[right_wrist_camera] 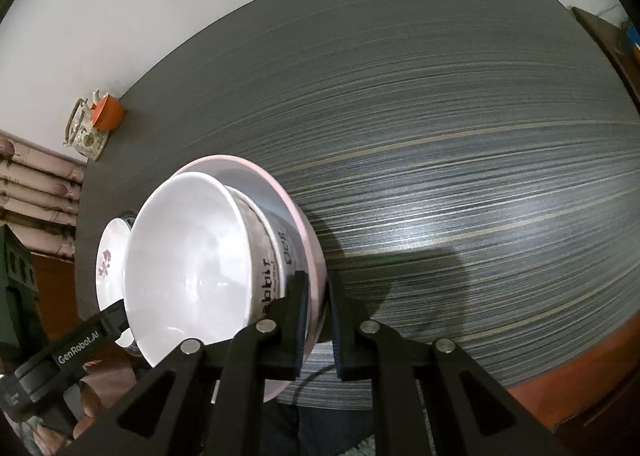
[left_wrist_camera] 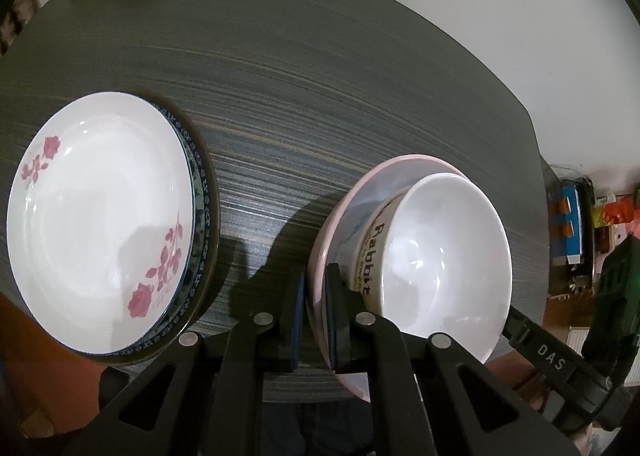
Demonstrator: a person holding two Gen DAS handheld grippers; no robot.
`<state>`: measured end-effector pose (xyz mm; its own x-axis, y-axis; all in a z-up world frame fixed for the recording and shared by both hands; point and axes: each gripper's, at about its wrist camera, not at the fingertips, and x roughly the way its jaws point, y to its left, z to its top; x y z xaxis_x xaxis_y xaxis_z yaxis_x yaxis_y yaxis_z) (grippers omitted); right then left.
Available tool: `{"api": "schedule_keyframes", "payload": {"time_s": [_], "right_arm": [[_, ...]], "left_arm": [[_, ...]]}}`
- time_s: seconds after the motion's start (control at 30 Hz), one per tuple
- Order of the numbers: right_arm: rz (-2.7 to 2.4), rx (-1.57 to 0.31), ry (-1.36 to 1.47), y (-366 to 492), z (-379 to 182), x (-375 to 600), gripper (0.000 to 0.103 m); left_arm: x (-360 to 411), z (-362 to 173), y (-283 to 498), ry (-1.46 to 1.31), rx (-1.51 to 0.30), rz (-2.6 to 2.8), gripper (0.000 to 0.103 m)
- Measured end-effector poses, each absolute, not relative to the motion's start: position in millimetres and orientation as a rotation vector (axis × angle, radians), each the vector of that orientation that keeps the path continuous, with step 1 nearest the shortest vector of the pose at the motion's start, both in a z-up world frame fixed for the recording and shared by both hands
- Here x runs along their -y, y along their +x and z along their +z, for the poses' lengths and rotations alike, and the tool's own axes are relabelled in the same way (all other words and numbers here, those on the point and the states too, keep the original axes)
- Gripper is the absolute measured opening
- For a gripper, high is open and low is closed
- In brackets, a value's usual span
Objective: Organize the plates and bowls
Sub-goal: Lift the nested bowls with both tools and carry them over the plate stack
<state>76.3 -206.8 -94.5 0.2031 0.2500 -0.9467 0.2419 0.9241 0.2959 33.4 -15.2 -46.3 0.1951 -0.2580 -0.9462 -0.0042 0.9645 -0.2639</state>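
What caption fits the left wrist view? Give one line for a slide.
Left gripper clamps the pink plate carrying the white bowl, beside the stacked rose plate on the dark table.

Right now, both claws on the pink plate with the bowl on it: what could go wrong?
1. The bowl sits loose on the pink plate; if the two claws tilt it unevenly, the bowl could slide off.
2. The left claw and right claw pinch only the thin rim, so the plate may slip.
3. The flowered plate stack lies close beside it; a sideways swing could knock it.
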Motion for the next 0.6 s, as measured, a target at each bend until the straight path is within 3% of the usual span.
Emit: {"api": "schedule_keyframes", "payload": {"time_s": [0.6], "right_arm": [[0.008, -1.341, 0.416, 74.1, -83.2, 201.3, 0.011]], "left_arm": [[22.8, -33.5, 23.2, -0.209, -1.324, -0.173, 0.005]]}}
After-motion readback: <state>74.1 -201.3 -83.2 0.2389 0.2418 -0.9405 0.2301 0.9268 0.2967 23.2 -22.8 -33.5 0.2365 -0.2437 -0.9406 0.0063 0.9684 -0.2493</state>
